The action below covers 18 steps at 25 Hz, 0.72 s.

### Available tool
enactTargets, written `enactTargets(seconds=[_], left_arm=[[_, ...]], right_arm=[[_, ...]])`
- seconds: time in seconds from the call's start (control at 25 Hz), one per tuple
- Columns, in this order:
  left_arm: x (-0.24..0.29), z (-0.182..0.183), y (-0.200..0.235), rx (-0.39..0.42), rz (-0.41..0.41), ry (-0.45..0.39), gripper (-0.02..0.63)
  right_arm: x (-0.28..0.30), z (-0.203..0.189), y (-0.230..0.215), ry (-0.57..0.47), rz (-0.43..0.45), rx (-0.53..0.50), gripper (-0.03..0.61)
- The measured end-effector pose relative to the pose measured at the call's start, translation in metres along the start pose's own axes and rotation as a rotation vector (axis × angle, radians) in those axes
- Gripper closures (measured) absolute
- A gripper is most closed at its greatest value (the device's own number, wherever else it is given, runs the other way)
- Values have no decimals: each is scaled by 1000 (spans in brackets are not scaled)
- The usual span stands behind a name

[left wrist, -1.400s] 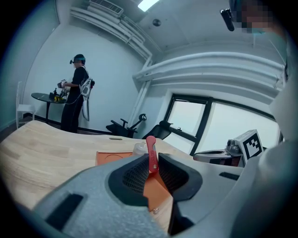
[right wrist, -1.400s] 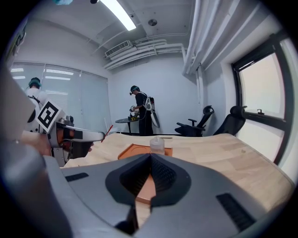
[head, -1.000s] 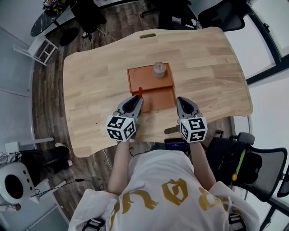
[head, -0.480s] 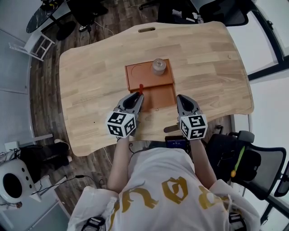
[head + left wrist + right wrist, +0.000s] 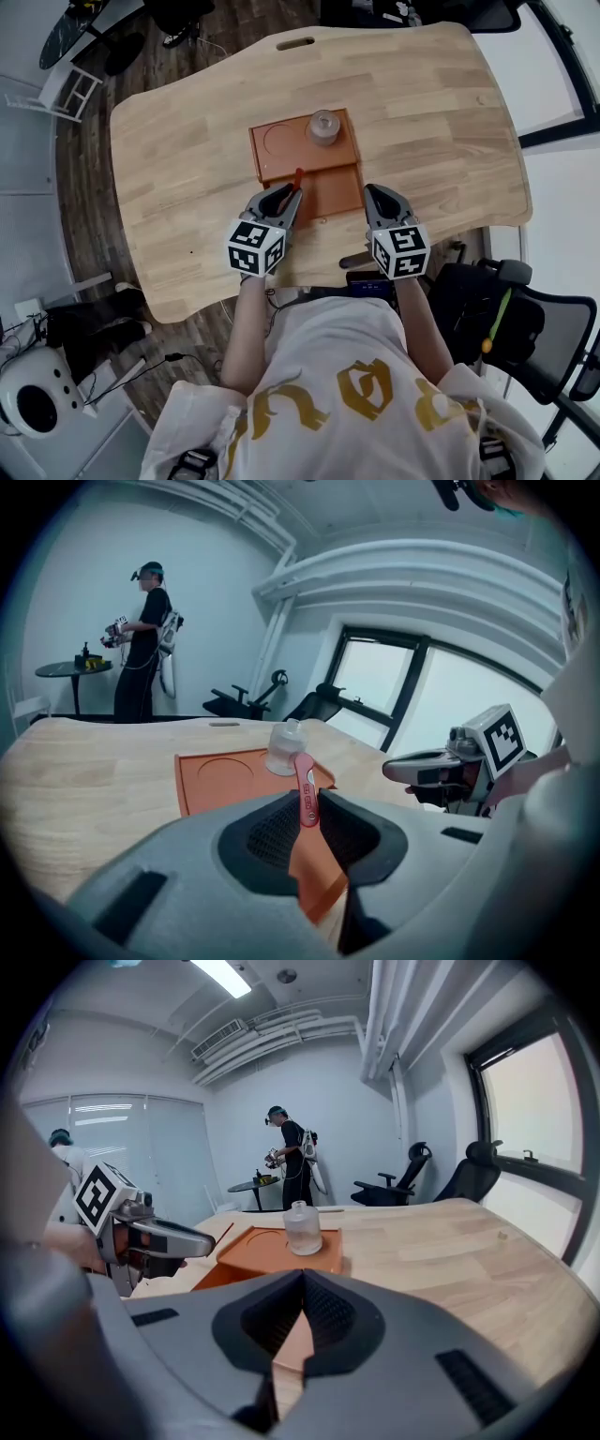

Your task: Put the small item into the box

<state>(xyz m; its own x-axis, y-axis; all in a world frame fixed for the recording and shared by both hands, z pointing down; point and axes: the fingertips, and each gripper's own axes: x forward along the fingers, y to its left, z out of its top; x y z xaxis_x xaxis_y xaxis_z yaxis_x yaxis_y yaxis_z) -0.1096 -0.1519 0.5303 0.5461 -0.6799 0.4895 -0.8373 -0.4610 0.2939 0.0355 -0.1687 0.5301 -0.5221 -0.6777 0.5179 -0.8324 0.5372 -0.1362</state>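
Note:
An orange box [image 5: 333, 192] lies on the wooden table [image 5: 187, 187], joined to a flat orange part with a round recess [image 5: 279, 141]. A small clear glass bottle [image 5: 323, 127] stands on that flat part. My left gripper [image 5: 293, 194] is shut on a small red stick-like item [image 5: 297, 178] at the box's near left edge. The red item [image 5: 305, 794] stands up between the pads, in front of the bottle [image 5: 284, 749]. My right gripper [image 5: 372, 194] sits at the box's near right corner, shut with nothing in it. In the right gripper view, the bottle [image 5: 302, 1229] is straight ahead of the jaws.
The table's near edge lies just below both grippers. A black office chair [image 5: 506, 328] stands to the right of the person. Another person [image 5: 145, 639] stands by a small round table [image 5: 70, 670] across the room, and more chairs [image 5: 412, 1176] line the far side.
The head view has shifted, so the table sits higher in the picture. Both grippers stay at the box's near edge, the left one still holding the red item.

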Motion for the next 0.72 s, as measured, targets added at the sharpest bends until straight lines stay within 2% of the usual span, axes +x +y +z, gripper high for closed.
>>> enactTargets(seconds=[0.36, 0.72], left_arm=[[24, -23, -2, 79, -50, 146, 548], [48, -50, -9, 223, -115, 309, 549]], right_arm=[[16, -7, -1, 34, 22, 17, 567], [26, -16, -9, 69, 29, 35, 567]])
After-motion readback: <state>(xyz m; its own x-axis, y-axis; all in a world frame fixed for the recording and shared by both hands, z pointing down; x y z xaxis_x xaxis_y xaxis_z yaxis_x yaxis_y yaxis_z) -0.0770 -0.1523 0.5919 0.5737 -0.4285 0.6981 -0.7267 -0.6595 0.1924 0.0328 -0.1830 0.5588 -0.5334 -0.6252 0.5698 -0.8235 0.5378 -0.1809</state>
